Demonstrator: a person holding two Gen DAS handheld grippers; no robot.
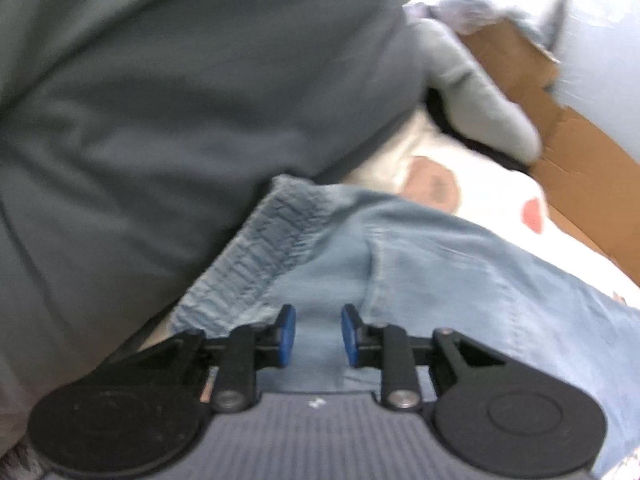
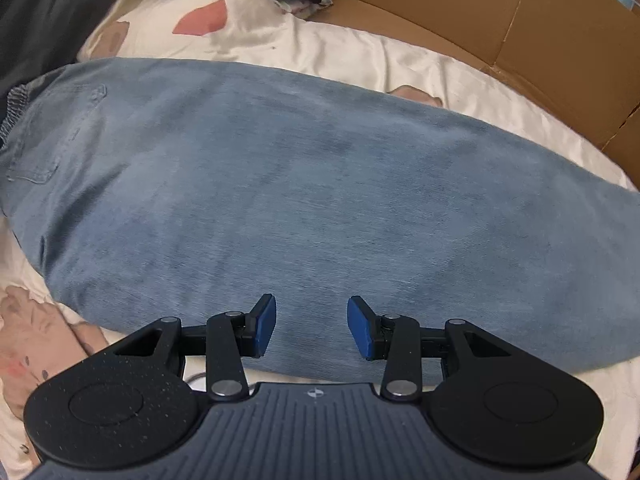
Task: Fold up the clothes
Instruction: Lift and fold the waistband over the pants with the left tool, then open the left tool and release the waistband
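A: Where are the jeans (image 2: 304, 200) lying?
B: Spread flat on the cream bedsheet (image 2: 400, 64), cardboard box (image 2: 520, 20) at 1 o'clock.
A: And the grippers?
B: The right gripper (image 2: 312, 330) and left gripper (image 1: 319, 336) are both standing apart, gripping nothing, above denim.

Cardboard box (image 2: 500, 32) walls the far side, grey garment (image 1: 160, 100) crowds left

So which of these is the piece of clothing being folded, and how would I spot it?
Find the cream bedsheet with pink blotches, edged by brown cardboard. Across its middle lies the blue denim garment, spread flat, with an elastic gathered waistband at one end. It is the only faded-blue item; the grey cloth next to that waistband is darker and plain.
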